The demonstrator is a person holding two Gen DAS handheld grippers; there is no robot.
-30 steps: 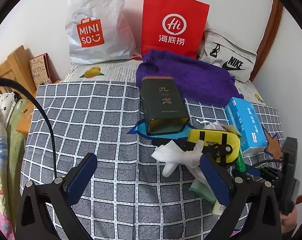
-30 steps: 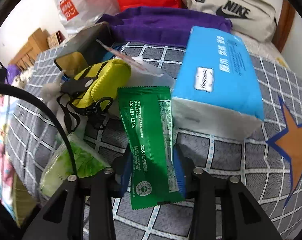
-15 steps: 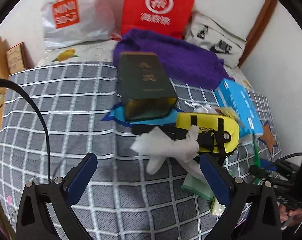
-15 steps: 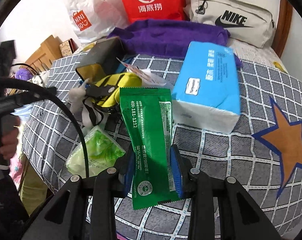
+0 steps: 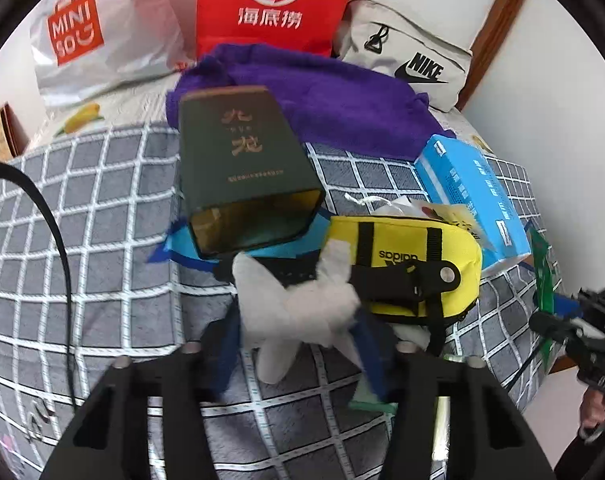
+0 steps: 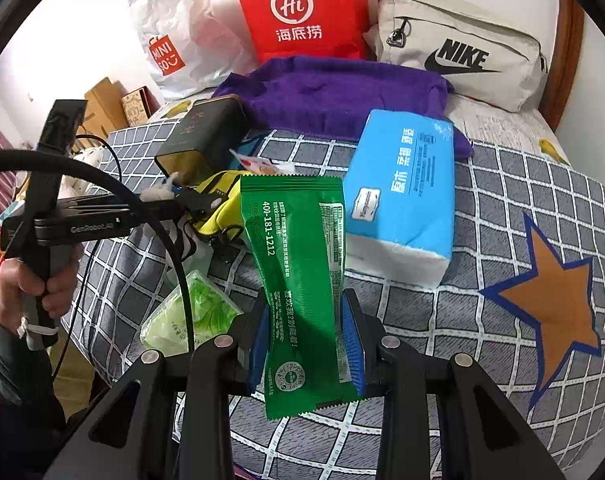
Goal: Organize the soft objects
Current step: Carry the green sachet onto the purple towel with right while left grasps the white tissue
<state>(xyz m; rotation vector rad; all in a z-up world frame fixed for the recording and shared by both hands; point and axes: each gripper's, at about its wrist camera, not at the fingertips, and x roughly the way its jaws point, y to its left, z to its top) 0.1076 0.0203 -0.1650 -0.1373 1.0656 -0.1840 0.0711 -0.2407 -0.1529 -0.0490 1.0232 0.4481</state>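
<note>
Near the front edge of the bed (image 6: pixel 502 208), on its grey checked cover, lay the loose pile to be sorted. The left claw (image 5: pixel 298 344) had just been closing, and its blue pads stood narrow on either side of a crumpled white glove (image 5: pixel 298 308); the pads appeared to press its limp body, though blur left the contact uncertain. The glove rested against a yellow pouch (image 5: pixel 406 264), just in front of the open end of a dark green box (image 5: pixel 242 172).

The right claw (image 6: pixel 306 344) held a green sachet (image 6: pixel 298 276) by its lower third, pads clamped on the two long edges, the sachet standing up clear of the cover in front of a blue tissue pack (image 6: pixel 402 196).

Handling, as judged: the glove was thin, light and shapeless, so it would bunch and slip; a bite across its gathered palm rather than a finger seemed safest. The sachet was a slick, pliable film, likely to buckle under a hard squeeze.

Both claws pointed steeply down toward the bed. In the right wrist view a hand (image 6: pixel 34 280) gripped the left tool's handle at the bed's left edge. A purple towel (image 6: pixel 342 92) and bags lay along the far edge.
</note>
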